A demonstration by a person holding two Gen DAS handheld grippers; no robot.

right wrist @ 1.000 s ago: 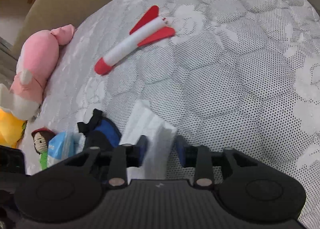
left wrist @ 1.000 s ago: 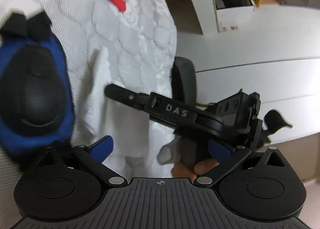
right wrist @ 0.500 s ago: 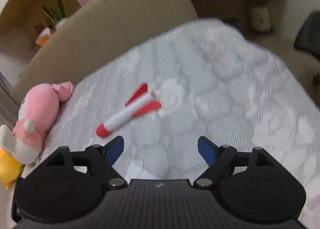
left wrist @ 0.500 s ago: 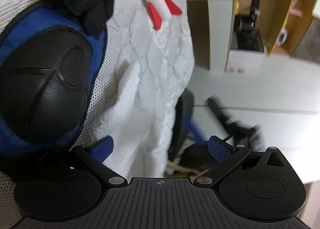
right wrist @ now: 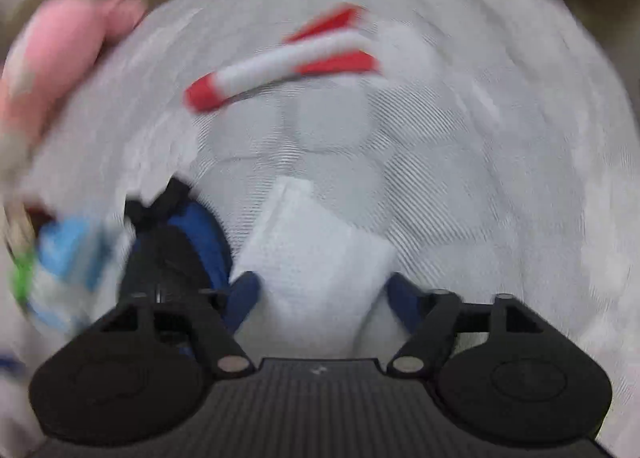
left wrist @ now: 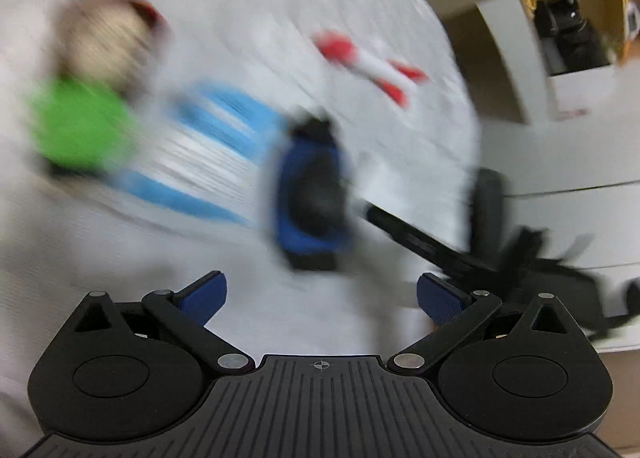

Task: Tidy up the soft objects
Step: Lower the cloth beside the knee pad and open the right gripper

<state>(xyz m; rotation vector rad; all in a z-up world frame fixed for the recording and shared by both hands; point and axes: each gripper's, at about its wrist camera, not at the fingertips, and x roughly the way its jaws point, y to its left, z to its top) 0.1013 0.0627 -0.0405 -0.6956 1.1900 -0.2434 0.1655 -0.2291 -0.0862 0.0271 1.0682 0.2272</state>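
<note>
Both views are smeared by motion. In the right wrist view a folded white cloth lies low in the centre on the quilted mattress, its long axis running from lower right up toward upper left. Its near end sits between the fingers of the right gripper, whose jaws have just been closing; whether the pads press it is unclear. A red-and-white rocket toy lies in the upper centre, nose toward lower left. The left gripper stands wide apart over bare mattress, holding nothing, with a blue-and-black pad just above it.
</note>
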